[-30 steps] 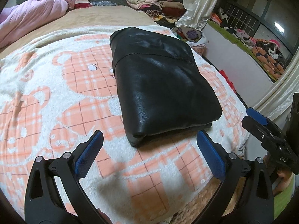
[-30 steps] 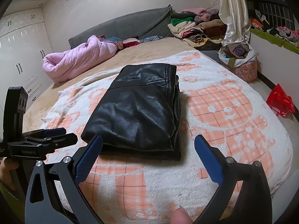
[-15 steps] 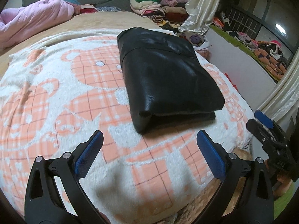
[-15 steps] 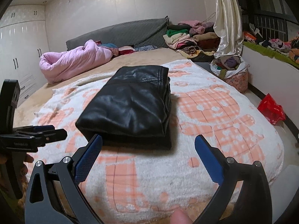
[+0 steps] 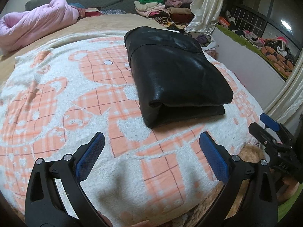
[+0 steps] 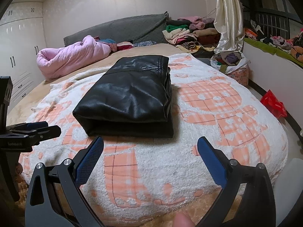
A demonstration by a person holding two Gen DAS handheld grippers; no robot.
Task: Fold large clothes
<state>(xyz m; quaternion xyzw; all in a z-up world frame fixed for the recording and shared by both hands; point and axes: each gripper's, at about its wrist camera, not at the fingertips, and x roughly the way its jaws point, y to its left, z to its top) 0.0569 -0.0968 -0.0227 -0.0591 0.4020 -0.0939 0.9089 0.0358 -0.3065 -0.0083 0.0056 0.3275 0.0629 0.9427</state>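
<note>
Black and shiny, the folded leather jacket (image 5: pixel 176 77) lies flat on the bear blanket (image 5: pixel 62 102) on the bed. Both claws, left (image 5: pixel 151 157) and right (image 6: pixel 150 158), have pulled back from it, fingers apart, holding nothing. The folding looks done.

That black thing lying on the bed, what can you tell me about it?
The black, shiny, leather-looking garment is folded into a thick rectangular bundle, with stacked layers showing at its near edge and a stitched seam across its far end. It lies flat on the white fleecy blanket with orange checked bears. Nothing else touches it; both grippers are apart from it.
</note>
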